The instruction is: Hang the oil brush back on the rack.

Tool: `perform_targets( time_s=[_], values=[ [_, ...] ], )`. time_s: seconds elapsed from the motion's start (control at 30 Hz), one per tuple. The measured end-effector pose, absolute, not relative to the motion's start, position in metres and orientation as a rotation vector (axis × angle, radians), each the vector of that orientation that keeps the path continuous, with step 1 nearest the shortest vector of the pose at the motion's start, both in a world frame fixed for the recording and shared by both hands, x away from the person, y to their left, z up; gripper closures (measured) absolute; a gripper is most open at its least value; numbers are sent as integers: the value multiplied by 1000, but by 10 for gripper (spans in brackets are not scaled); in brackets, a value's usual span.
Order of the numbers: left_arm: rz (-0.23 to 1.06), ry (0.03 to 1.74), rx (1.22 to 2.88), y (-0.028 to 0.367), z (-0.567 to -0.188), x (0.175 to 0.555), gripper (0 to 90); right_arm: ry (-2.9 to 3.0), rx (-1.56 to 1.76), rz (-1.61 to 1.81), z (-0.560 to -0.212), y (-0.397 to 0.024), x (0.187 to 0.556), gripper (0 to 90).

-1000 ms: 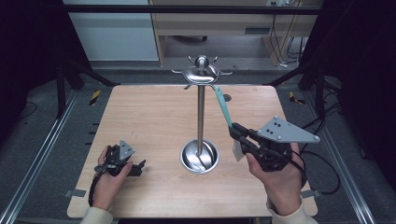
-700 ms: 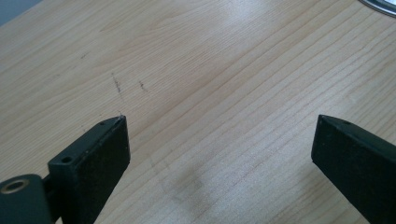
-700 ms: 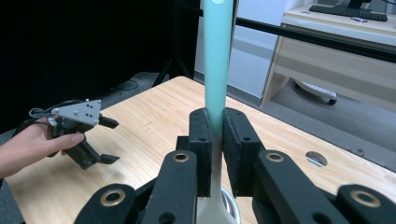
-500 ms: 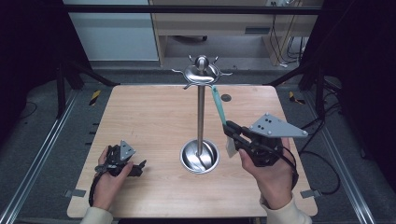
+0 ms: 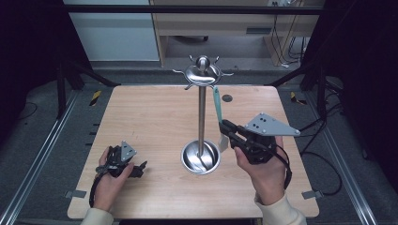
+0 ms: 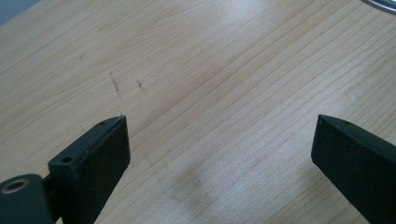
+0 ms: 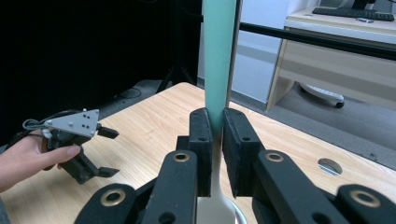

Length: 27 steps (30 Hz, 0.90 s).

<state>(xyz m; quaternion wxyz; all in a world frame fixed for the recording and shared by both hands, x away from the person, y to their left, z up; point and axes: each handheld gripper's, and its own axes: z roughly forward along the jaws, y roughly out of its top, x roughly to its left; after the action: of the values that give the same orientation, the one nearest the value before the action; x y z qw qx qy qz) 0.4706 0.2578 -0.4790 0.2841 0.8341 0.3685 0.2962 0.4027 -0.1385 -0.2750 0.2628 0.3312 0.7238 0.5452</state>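
Currently my right gripper [image 5: 227, 132], right of frame centre, pinches teal-handled utensil [image 5: 217, 104] upright beside hook stand [image 5: 202, 117], handle tip near top hooks, likely for hanging. My left gripper [image 5: 133, 168], lower left, rests on table [image 5: 150, 117], jaws spread, empty.

So we've got a light wood counter [image 5: 155, 117] with rounded corners, grain running across it and a couple of small dark scuffs on the left part. There's a small round hole [image 5: 227, 98] near the far edge, right of middle. Sitting on it near the middle is a metal stand [image 5: 202, 112], with a round shiny base and a tall thin pole. The left gripper [image 5: 123, 164] rests on the counter at the near-left, a hand [image 5: 109, 185] on it.
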Motion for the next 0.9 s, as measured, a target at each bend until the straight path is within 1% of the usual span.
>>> perform_targets(
  time_s=[0.1, 0.13, 0.43, 0.57, 0.63, 0.67, 0.87, 0.9],
  values=[
    [791, 986, 2234, 258, -479, 471, 41, 1959, 895, 1478, -276, -138, 404, 830],
    [792, 987, 2233, 258, -479, 471, 41, 1955, 897, 1480, -276, -137, 405, 900],
    [792, 985, 2234, 258, -479, 470, 41, 1947, 918, 1479, -279, -140, 412, 877],
    [792, 985, 2231, 258, -479, 470, 40, 1924, 940, 1446, -277, -148, 413, 839],
    [791, 985, 2232, 258, -479, 470, 40, 1897, 956, 1433, -274, -155, 414, 797],
    [790, 985, 2232, 258, -479, 471, 41, 1883, 968, 1426, -273, -159, 414, 760],
    [789, 984, 2235, 257, -480, 471, 40, 1802, 1027, 1337, -270, -182, 420, 498],
    [786, 984, 2237, 257, -480, 471, 40, 1798, 1036, 1333, -270, -185, 422, 465]
  ],
)
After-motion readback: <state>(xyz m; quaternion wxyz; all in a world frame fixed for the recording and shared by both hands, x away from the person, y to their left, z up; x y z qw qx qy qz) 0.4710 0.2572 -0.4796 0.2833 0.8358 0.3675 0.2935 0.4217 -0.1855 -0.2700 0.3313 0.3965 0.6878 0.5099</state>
